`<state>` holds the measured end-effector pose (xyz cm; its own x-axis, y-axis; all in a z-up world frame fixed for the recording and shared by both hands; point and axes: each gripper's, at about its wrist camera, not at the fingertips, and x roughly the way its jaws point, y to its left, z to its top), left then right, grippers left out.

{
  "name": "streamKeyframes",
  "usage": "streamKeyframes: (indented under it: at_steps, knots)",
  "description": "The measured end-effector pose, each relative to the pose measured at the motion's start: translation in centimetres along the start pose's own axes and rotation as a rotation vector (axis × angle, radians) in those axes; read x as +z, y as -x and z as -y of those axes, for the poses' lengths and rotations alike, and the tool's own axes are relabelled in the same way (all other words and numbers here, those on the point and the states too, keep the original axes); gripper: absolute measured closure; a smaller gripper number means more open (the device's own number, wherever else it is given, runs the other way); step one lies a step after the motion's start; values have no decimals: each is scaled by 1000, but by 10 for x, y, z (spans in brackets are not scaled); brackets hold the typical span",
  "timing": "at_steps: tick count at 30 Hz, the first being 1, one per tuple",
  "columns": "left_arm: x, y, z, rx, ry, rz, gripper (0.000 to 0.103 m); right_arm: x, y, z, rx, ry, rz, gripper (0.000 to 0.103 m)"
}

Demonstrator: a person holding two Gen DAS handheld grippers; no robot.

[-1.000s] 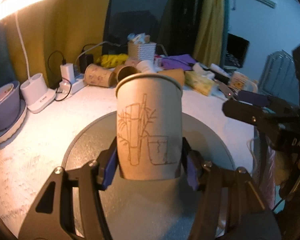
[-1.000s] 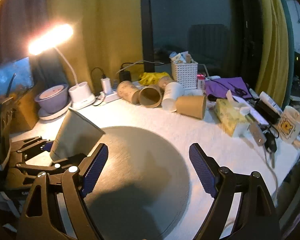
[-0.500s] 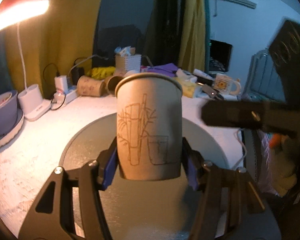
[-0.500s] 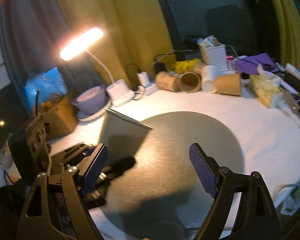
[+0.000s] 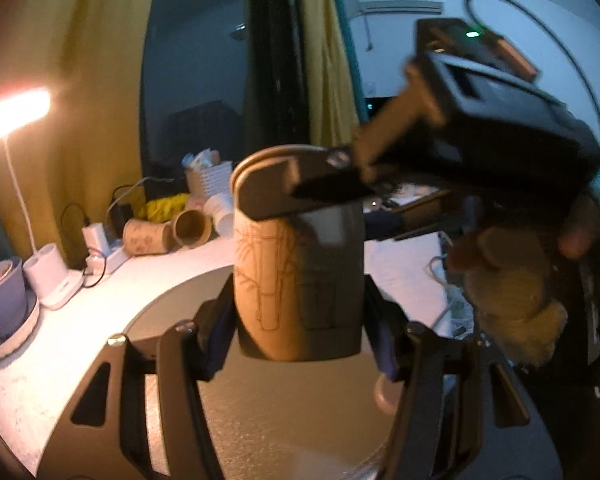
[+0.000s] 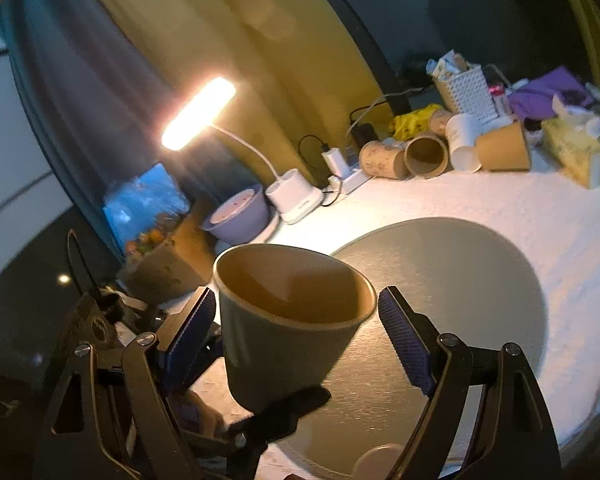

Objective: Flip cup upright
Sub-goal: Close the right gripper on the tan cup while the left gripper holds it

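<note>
left gripper (image 5: 300, 344) fingers pinching paper cup (image 5: 296, 276) base, mouth up above grey mat (image 6: 452, 280), right gripper (image 6: 296, 336) fingers spread around rim

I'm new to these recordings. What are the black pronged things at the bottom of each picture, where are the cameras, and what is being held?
There is no robot: a person holds a two-finger gripper in each hand, each carrying a fisheye camera that looks along its fingers. The left gripper is clamped low on a paper cup, mouth up, above a round grey mat on the white table. The right gripper is open, its fingers either side of the cup's rim, not yet closed. Behind stand a lit desk lamp, spare cups lying on their sides and a white basket.
</note>
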<state>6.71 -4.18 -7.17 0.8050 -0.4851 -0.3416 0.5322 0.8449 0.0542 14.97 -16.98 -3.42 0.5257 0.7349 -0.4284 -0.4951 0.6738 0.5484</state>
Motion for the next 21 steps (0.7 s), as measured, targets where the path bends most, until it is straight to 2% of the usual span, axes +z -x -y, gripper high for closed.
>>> streamKeyframes:
  at_steps: [4, 7, 14, 18, 21]
  knots:
    - [1, 0, 0, -2, -3, 1, 44, 2, 0, 6, 45, -30, -21, 18]
    - [2, -2, -4, -4, 18, -9, 43, 3, -2, 7, 63, -31, -34, 30]
    - [2, -5, -6, 0, 30, -24, 41, 5, -5, 9, 64, -21, -55, 33]
    - [1, -7, -8, -25, 59, -48, 23, 12, -9, 10, 14, 3, -50, 33]
    - [0, -9, -12, -33, 88, -61, 19, 20, -11, 14, -24, 23, -33, 33]
